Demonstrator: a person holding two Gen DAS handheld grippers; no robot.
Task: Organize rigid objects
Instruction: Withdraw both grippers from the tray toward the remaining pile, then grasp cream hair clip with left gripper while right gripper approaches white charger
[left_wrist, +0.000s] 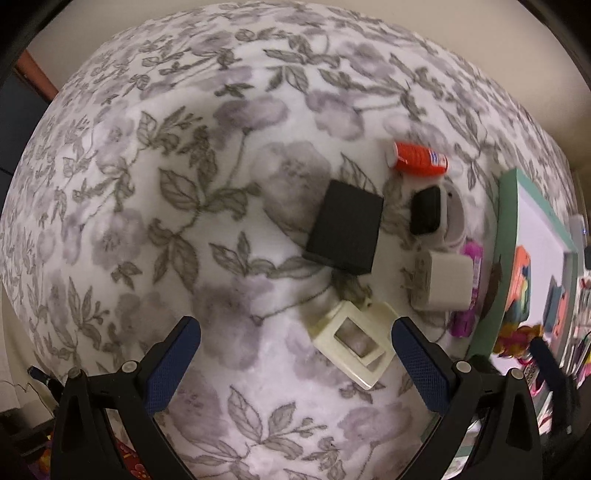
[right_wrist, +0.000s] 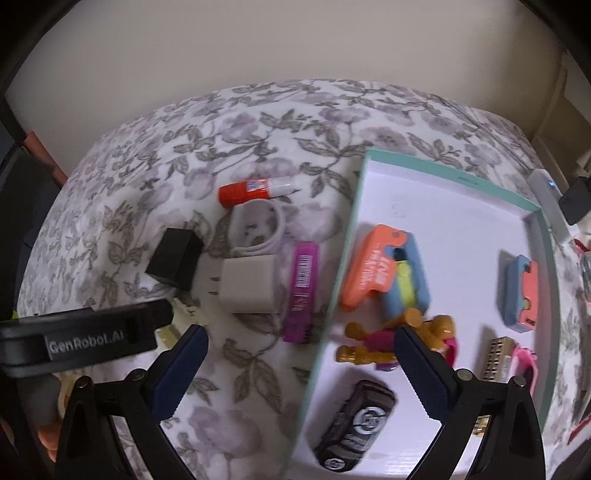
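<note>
Lying on the floral bedspread (right_wrist: 236, 122) just left of the green-rimmed tray (right_wrist: 364, 170), the purple tube (right_wrist: 302, 291) runs lengthwise beside the tray's left wall; its print is too blurred to read. Beyond the white charger (right_wrist: 248, 285) to its left, the orange glue stick (right_wrist: 255, 191) lies crosswise, white cap toward the tray. The black box (right_wrist: 175, 263) sits left of the charger, the cream frame (left_wrist: 355, 341) nearer the camera. "GenRobot.AI" is readable on the left gripper (right_wrist: 85, 341). Inside the tray rest an orange-and-blue toy (right_wrist: 388, 268), a golden figure (right_wrist: 373, 345) and a dark car (right_wrist: 356, 430). The right gripper (right_wrist: 301, 373) hangs spread wide over the tray's left wall, holding nothing. The left gripper (left_wrist: 295, 363) is likewise wide apart, empty, its right finger (left_wrist: 419, 360) just beside the frame.
</note>
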